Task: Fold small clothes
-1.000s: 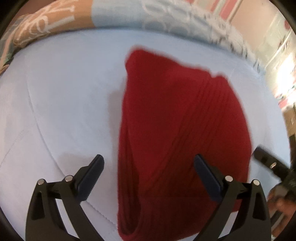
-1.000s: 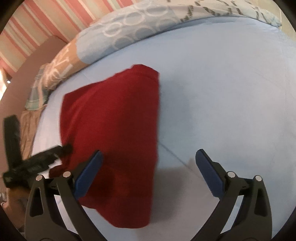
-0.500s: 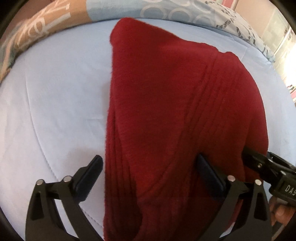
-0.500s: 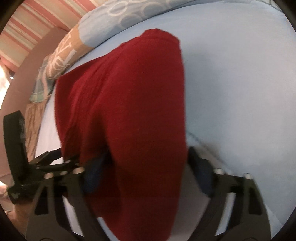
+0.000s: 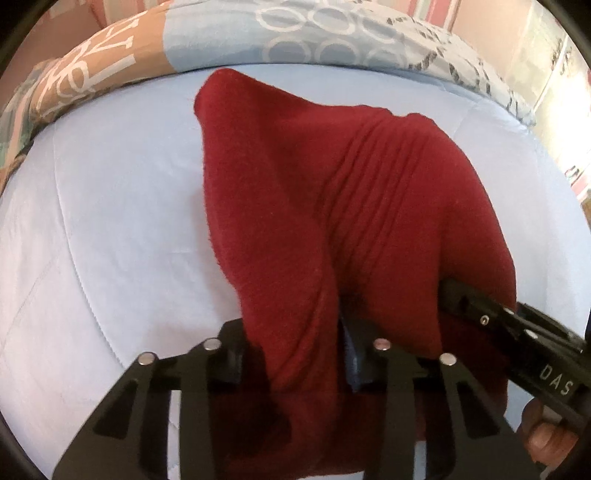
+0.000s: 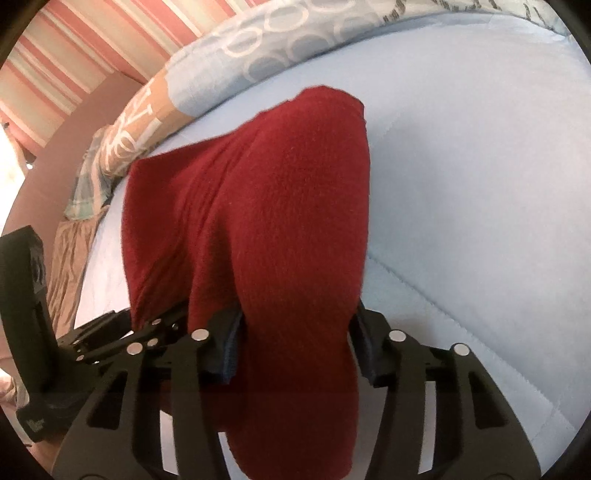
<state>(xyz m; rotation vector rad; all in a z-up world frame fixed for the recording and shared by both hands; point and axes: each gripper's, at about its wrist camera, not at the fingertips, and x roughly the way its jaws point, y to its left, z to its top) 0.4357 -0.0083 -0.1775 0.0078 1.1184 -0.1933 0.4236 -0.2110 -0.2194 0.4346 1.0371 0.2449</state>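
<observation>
White letters "DAS" on the black plastic right gripper [image 5: 448, 295] body, near right; rest cut off.

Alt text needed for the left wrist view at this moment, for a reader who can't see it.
The left gripper is closing its black fingers on a bunched fold of a red knit garment that lies on a pale blue bedsheet. The right gripper reaches into the garment's right edge; a patterned quilt lies behind.

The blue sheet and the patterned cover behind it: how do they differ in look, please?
The blue sheet is plain pale blue; the patterned cover shows white rings and tan patches. The sheet bears the red garment; the cover lies beyond it, bunched. Both are bedding.
</observation>
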